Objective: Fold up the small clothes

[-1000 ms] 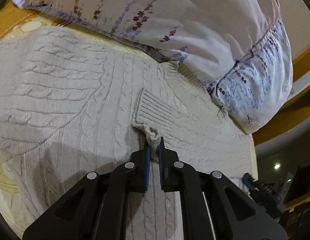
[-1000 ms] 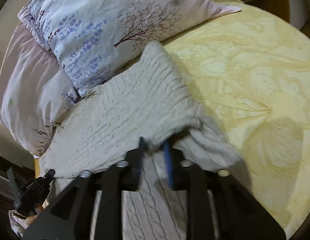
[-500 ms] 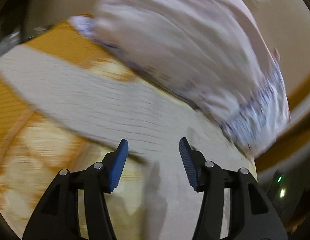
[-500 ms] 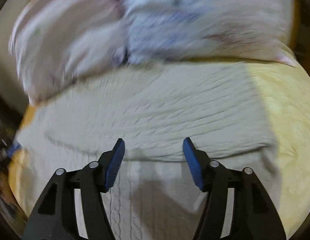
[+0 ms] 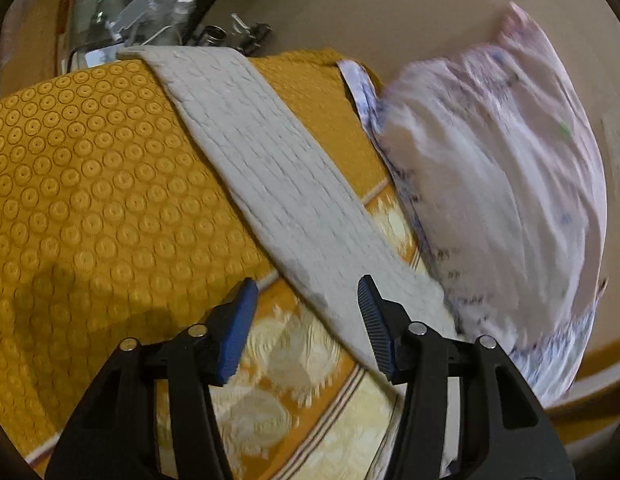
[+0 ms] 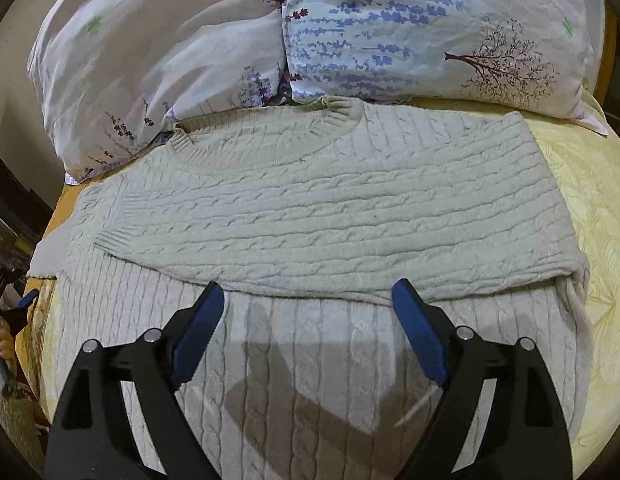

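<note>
In the left wrist view the left claw is spread and holds nothing, and one loose sleeve of the sweater lies straight ahead of it, its long axis running from just between the tips away toward the bed's far edge, with one pillow to its right. In the right wrist view the right claw is also spread and empty, hovering over the one sweater, whose other sleeve is already folded crosswise over the chest below the collar, against two pillows at the bed's head. The left claw looks nearer the unfolded sleeve, so I judge that fold falls to it.
</note>
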`<state>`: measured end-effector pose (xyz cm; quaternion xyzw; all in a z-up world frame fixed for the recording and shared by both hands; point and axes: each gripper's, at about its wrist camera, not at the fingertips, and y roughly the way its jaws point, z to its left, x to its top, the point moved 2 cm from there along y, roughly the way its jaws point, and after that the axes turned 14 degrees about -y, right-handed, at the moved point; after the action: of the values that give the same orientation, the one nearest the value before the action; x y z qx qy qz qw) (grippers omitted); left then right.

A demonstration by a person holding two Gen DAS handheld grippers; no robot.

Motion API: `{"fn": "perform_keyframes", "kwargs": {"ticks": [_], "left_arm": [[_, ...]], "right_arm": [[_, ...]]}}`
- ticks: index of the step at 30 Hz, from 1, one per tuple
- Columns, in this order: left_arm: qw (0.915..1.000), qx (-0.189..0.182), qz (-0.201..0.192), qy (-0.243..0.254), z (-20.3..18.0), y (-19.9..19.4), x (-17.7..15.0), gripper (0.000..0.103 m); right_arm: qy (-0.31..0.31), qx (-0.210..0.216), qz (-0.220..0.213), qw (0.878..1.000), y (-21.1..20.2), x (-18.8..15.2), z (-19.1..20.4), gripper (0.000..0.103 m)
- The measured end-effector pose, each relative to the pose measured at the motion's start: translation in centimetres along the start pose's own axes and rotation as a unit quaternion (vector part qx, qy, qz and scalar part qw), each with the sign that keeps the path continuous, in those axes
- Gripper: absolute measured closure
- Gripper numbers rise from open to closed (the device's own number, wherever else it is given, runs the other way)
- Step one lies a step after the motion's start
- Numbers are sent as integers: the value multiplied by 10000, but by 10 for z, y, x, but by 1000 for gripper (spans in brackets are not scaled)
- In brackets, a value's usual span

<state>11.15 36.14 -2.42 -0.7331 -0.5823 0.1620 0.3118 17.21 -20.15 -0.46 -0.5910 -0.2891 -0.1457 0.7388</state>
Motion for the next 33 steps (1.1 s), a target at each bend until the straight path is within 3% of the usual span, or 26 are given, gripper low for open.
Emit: {"fn": "perform_keyframes", "kwargs": {"ticks": [4, 7, 10, 13, 14, 16, 19, 23, 28, 30, 33], "left_arm": [[9989, -210, -132, -401, 5, 3, 18, 52], [9970, -346, -204, -658, 11, 4, 28, 59], [9964, -365, -212, -737, 14, 9, 34, 73], [9960, -344, -198, -797, 16, 15, 38, 94], [9958, -357, -202, -814, 17, 16, 39, 96], [9959, -443, -274, -739, 13, 16, 39, 97], [9972, -619, -398, -166, -16, 6, 30, 97], [9909, -1197, -239, 576, -73, -6, -3, 98], [9643, -1845, 468, 1841, -151, 2, -100, 98], [9519, -1905, 836, 2250, -167, 17, -145, 98], [9373, -1669, 1344, 2748, -173, 49, -205, 97]], "right_arm": [[111, 169, 47, 9998, -1, -4, -2, 17], [147, 233, 35, 9996, -2, -4, -3, 17], [189, 300, 25, 9994, -3, -6, -5, 17], [238, 388, 11, 9990, -5, -7, -7, 17], [254, 417, 7, 9988, -5, -8, -7, 17], [269, 469, -5, 9985, -7, -8, -9, 17], [336, 510, -66, 9981, -12, -10, -13, 17], [454, 533, -176, 9974, -17, -11, -21, 17], [526, 498, -274, 9970, -26, -14, -28, 17], [544, 476, -294, 9970, -29, -15, -29, 17], [531, 413, -305, 9973, -33, -17, -31, 17]]}}
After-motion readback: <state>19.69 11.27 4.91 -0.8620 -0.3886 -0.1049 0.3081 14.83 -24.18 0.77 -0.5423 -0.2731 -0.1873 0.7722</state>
